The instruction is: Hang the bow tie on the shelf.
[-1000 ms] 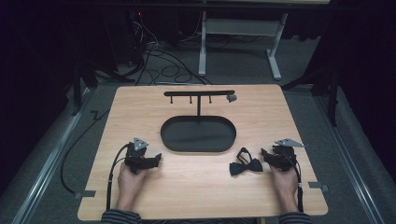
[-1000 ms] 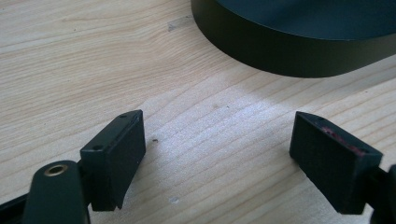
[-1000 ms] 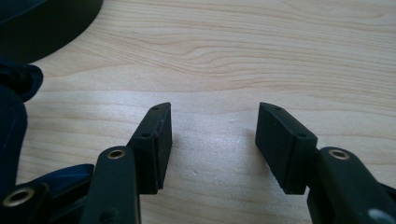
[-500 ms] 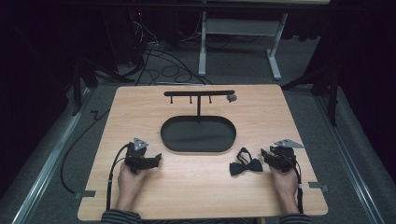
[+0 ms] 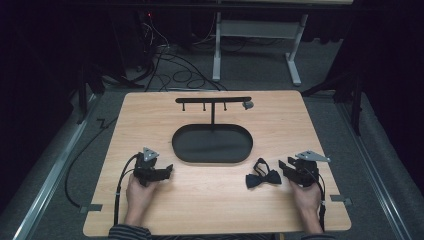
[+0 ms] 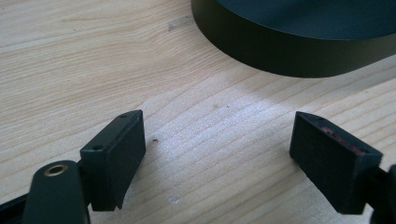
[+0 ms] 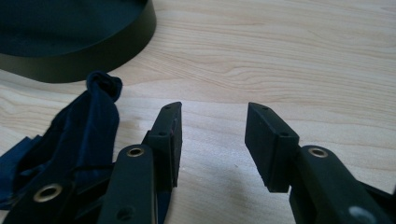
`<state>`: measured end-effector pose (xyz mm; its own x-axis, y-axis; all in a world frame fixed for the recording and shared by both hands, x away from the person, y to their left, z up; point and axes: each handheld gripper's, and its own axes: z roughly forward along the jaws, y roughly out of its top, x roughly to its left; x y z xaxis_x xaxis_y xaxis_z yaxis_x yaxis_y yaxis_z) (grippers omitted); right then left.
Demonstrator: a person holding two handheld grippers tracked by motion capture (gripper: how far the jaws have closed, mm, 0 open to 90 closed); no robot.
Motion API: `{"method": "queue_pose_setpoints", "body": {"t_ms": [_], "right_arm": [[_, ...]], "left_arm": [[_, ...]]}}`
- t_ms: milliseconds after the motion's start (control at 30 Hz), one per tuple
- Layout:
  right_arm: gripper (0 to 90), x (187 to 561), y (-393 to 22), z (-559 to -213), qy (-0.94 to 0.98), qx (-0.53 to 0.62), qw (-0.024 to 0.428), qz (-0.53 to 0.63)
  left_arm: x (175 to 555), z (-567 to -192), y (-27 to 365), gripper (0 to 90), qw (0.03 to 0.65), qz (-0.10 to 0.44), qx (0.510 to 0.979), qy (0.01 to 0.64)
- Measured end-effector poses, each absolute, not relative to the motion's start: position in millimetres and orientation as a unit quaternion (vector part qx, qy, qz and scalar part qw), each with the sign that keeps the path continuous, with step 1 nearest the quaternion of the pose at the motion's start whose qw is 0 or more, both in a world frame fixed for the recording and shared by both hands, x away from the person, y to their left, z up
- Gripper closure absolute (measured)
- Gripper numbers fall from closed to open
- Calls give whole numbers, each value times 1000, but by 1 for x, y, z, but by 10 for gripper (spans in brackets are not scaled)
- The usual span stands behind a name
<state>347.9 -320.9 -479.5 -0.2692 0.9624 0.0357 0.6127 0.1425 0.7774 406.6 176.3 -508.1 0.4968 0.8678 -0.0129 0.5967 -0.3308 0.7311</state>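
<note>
A small dark bow tie [image 5: 263, 178] lies flat on the counter [image 5: 210, 210].
It sits at about five o'clock from the middle, its strap looped behind it. In the right gripper view its dark blue cloth [image 7: 84, 135] looks bunched up.

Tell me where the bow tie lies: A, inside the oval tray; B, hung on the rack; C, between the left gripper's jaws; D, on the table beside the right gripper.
D: the bow tie lies on the table just left of the right gripper, outside the tray.
</note>
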Motion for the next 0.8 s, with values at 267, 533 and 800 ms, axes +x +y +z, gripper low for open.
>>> {"method": "queue_pose_setpoints", "body": {"t_ms": [267,533,800], "right_arm": [[585,340,-316,-472,716,542,242,368],[585,334,-310,-468,721,532,237,377],[585,332,-303,-463,726,521,230,386]], "left_arm": [[407,-508,176,188,347,194,793,462],[407,-508,176,188,348,195,792,462],[407,-508,176,188,348,194,792,462]]}}
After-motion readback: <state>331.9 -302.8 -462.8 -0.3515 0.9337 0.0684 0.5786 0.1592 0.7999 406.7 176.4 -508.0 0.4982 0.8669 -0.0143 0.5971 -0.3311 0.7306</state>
